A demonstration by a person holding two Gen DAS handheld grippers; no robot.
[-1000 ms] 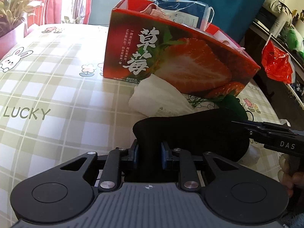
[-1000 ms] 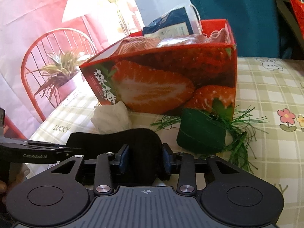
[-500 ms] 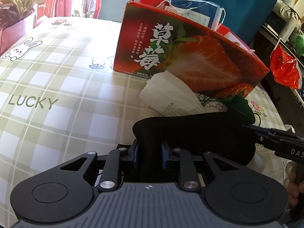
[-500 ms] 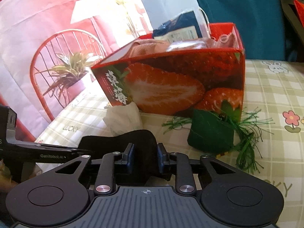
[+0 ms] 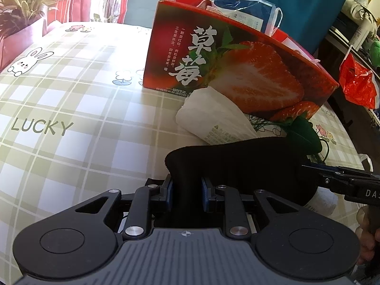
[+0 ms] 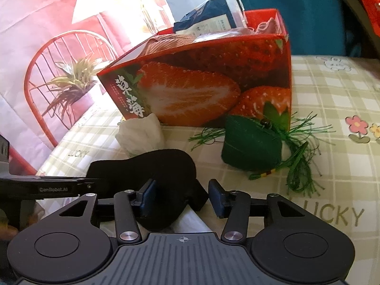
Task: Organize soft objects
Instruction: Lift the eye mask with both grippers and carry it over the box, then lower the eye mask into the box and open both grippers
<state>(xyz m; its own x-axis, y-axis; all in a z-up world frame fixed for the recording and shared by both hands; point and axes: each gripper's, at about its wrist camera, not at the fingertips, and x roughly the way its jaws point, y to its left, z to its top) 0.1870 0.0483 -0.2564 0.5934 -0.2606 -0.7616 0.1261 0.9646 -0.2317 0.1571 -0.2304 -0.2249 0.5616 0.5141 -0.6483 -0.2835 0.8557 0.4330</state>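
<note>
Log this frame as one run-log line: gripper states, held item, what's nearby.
left gripper: shut on black sock | right gripper: open around sock's other end | strawberry box: behind, holds items | white pouch, green sachet: on tablecloth

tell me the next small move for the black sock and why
Probably lift the black sock with the left tool toward the strawberry box. The left tool is shut on one end, while the right tool stands open around the other end, so only the left holds it. The box top is open, already holding soft items.
</note>
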